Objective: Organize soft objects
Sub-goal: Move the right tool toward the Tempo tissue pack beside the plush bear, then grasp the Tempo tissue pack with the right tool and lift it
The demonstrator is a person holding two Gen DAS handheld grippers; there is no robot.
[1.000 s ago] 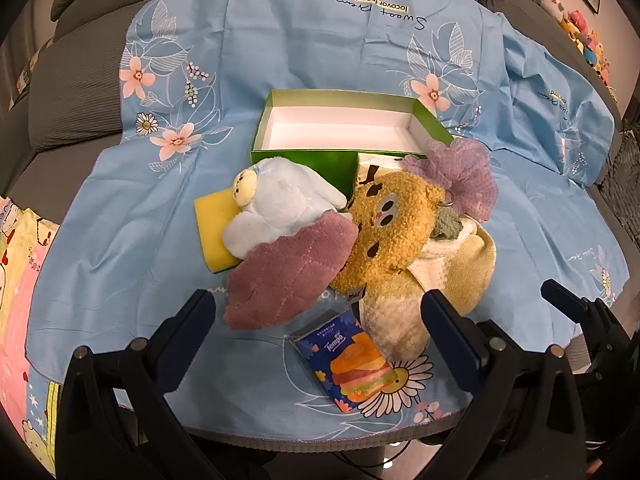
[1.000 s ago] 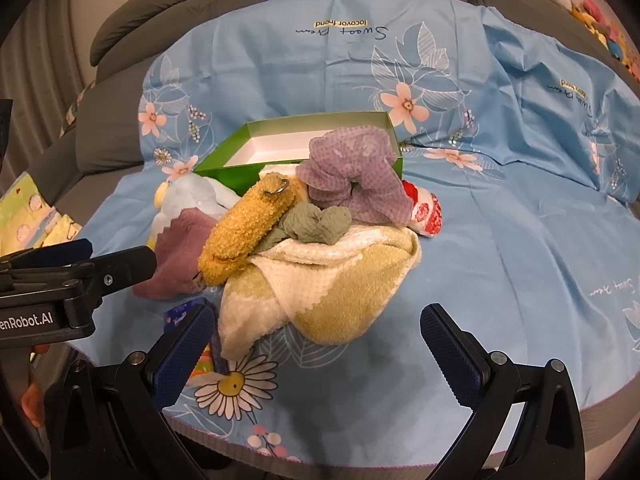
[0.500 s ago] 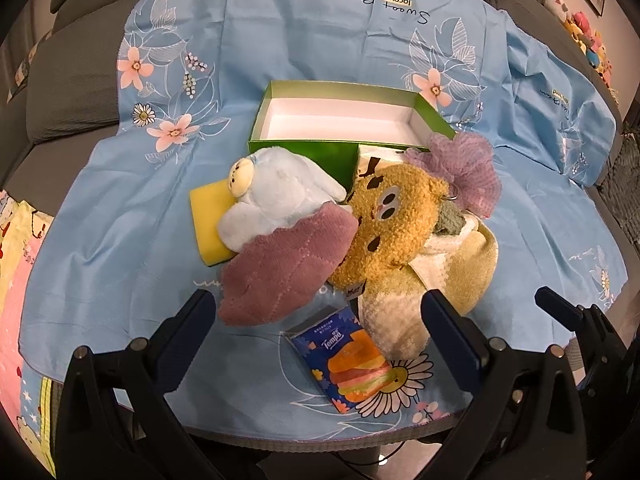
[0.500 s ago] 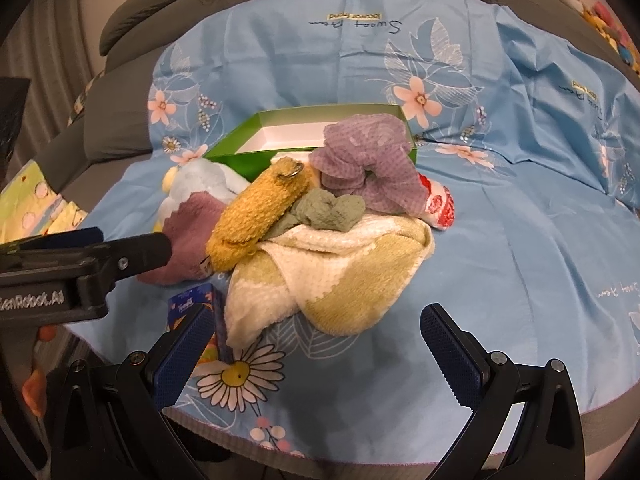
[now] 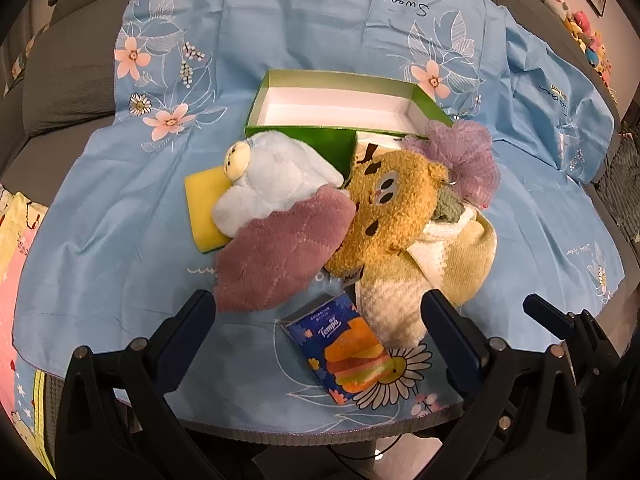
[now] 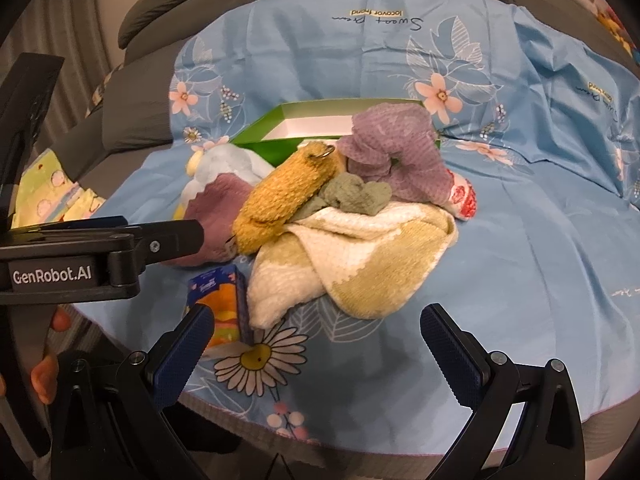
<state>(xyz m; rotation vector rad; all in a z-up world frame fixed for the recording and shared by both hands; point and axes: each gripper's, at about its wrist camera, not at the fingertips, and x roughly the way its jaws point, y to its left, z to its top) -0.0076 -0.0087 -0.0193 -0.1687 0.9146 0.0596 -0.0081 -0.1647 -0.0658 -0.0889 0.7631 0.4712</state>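
A heap of soft things lies in front of an open green box [image 5: 340,96] [image 6: 280,124]: a light blue plush [image 5: 276,176], a mauve cloth [image 5: 280,252] [image 6: 212,208], a yellow-brown plush [image 5: 392,216] [image 6: 288,196], a purple mesh cloth [image 5: 464,156] [image 6: 400,148], a green cloth [image 6: 356,196], a yellow-and-white towel [image 5: 440,272] [image 6: 360,260] and a yellow sponge [image 5: 202,204]. A Tempo tissue pack [image 5: 340,344] [image 6: 220,292] lies nearest. My left gripper [image 5: 320,320] is open and empty above the pack. My right gripper [image 6: 316,336] is open and empty before the towel.
The blue flowered cloth [image 5: 100,220] [image 6: 540,240] covers the table, with a grey sofa [image 5: 48,60] behind it. A red-and-white soft item [image 6: 462,196] lies to the right of the heap. The left gripper's body [image 6: 80,248] shows at left in the right wrist view.
Both grippers have moved slightly forward toward the heap. The right wrist view has shifted left, so the heap sits further right. Nothing was grasped.
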